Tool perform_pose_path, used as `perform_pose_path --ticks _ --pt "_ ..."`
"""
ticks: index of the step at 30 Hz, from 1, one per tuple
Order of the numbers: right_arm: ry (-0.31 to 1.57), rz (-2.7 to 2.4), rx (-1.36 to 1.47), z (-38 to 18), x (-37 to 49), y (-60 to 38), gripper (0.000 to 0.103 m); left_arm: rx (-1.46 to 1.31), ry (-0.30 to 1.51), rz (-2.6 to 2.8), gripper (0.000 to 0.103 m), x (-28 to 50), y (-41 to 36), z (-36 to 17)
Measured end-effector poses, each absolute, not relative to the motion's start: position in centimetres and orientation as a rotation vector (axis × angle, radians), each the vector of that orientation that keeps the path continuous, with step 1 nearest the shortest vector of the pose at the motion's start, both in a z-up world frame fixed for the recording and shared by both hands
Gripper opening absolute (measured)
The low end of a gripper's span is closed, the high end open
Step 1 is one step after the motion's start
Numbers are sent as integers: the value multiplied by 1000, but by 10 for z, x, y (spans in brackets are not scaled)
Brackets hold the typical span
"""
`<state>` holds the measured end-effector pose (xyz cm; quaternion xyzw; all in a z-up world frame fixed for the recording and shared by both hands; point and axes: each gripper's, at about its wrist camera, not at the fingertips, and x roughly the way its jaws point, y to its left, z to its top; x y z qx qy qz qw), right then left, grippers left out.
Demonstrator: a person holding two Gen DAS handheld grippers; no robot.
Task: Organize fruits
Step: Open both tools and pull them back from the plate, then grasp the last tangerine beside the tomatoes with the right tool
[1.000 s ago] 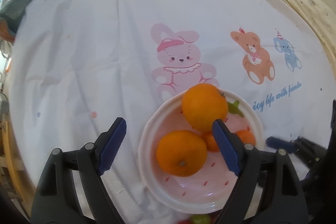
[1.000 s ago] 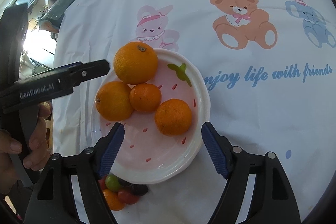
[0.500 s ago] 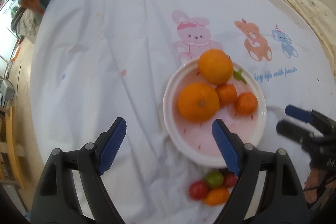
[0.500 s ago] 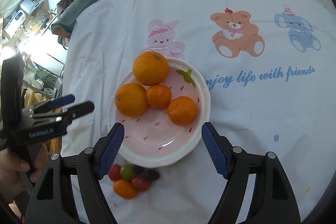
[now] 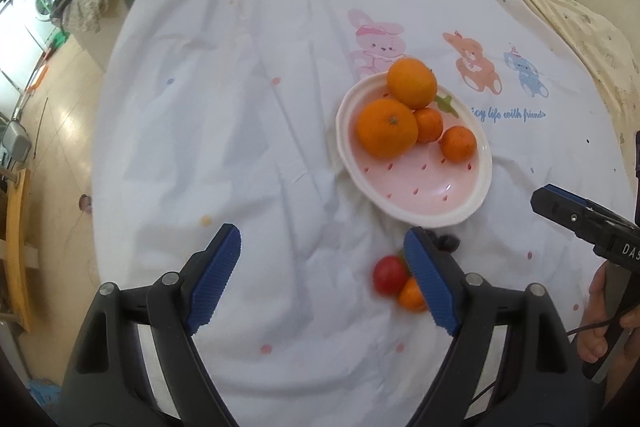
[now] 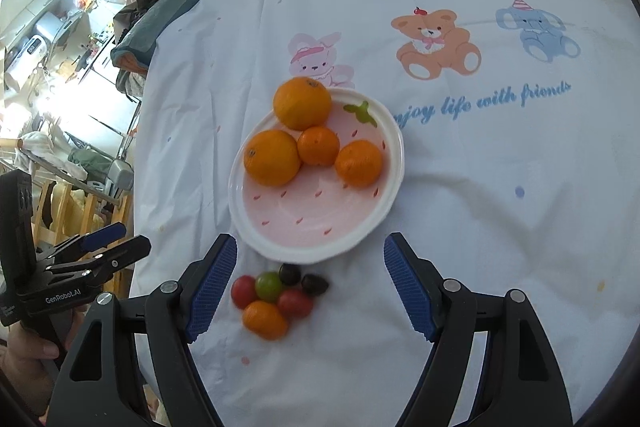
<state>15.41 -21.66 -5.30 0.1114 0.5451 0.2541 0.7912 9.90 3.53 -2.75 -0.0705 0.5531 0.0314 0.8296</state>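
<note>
Cherry tomatoes [image 6: 276,295]: loose cluster on the cloth, just beside the near rim of the plate [image 6: 256,235], outside it.
Right gripper [image 6: 310,285]: released, nothing held; cluster lies between its jaws, nearer the left one. Judged the nearer hand.
Left gripper [image 5: 322,277]: released, nothing held; stands off the plate's near-left side, tilted down.
Oranges [image 6: 272,157]: four, grouped on the plate's far half.

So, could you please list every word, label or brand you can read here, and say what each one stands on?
"njoy life with friends": blue script on the cartoon tablecloth; the plate hides its first letter.
"GenRobot.AI": white print on the left gripper body.
"DAS": white letters on the right gripper body, cut off at the picture's edge.
Smaller print beside "GenRobot.AI": too small to read.
</note>
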Motion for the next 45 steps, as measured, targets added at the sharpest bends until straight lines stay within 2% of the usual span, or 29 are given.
perform_pose_path --ticks 9,17,21,27,33,35,45 --pt "1256 514 255 -72 125 -206 79 -174 1150 52 81 90 39 -36" --pt "1415 529 339 -108 98 -187 77 -184 1164 93 81 105 40 -45" --pt "1418 516 250 -111 90 -164 76 -235 1163 102 81 105 46 -41" --pt "1434 484 178 -126 95 -135 71 -229 1160 84 81 99 45 -35" --pt "1494 438 141 -143 99 -124 55 -222 1179 102 81 97 49 -36" --pt "1483 447 138 -143 97 -125 46 -231 1180 102 81 96 51 -36" --pt "1469 513 122 -117 90 -153 45 -218 1203 101 81 96 48 -44"
